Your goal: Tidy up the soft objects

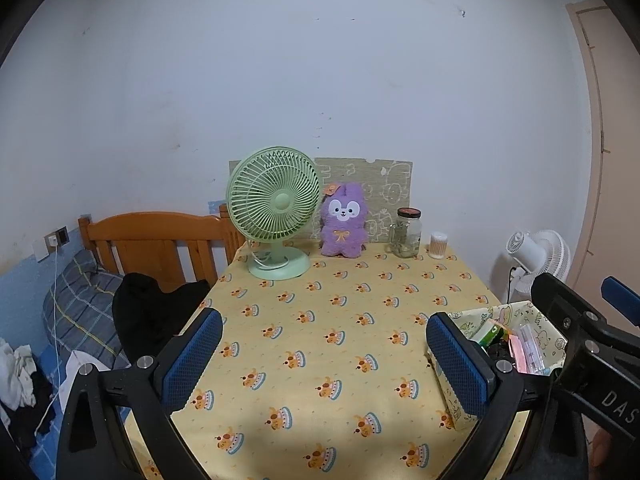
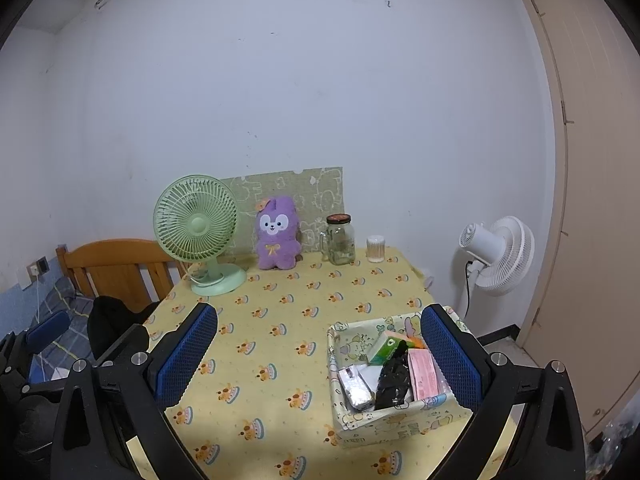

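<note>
A fuzzy purple plush toy [image 2: 277,236] sat on a matt yellow printed tablecloth [image 2: 280,320]. The green desk fan [image 2: 198,224] looked like smooth plastic. A clear glass jar [image 2: 340,242] carried a glossy dark lid. The storage box [image 2: 384,420] seemed printed fabric or paper, holding shiny foil and plastic packets. Each gripper's pads [image 1: 192,356] were textured blue rubber on matt black plastic. The bed frame [image 1: 160,236] was varnished wood.

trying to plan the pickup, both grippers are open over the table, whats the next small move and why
Probably reach the left gripper forward toward the purple plush. It is the one soft toy on the table, sitting upright at the far edge between the green fan and the glass jar. Both grippers are open and empty; the right gripper hangs by the storage box.
</note>
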Tool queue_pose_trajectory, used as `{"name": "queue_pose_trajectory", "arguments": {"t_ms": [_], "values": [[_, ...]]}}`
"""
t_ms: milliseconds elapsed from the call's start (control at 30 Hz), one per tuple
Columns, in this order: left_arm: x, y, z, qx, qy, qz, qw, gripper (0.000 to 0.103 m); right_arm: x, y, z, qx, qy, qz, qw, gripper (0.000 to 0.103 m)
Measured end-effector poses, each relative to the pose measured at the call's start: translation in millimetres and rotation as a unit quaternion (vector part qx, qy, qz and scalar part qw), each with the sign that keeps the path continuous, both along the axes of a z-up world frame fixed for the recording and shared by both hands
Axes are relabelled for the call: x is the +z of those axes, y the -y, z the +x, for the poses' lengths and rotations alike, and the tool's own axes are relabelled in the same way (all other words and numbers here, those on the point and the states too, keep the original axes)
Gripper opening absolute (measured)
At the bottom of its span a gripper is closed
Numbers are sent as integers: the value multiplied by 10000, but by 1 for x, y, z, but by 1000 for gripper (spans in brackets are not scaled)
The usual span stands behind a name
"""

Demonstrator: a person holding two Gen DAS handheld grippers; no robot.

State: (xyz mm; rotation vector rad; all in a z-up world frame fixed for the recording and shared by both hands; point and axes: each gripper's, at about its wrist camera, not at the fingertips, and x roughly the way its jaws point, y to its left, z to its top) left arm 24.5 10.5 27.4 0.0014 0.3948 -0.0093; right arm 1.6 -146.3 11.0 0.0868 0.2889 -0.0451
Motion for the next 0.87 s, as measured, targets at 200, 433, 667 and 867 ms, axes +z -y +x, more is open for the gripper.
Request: {"name": "queue_pose_trajectory", "arguments": {"t_ms": [200,433,667,867], "values": [[0,0,-1,-4,9,4,10000,103,-1,2,-2,-35,9,-1,10000,103],[0,0,-3,-7,19,12,10000,103,-1,6,-2,-72,-36,26,10000,103],[1,0,-4,-5,21,25,10000,103,-1,8,-2,-111,-42,17,9999,103],[2,1,-4,-35,6,26,10000,103,-2,10,-1,-137,-76,37,9999,103]]}}
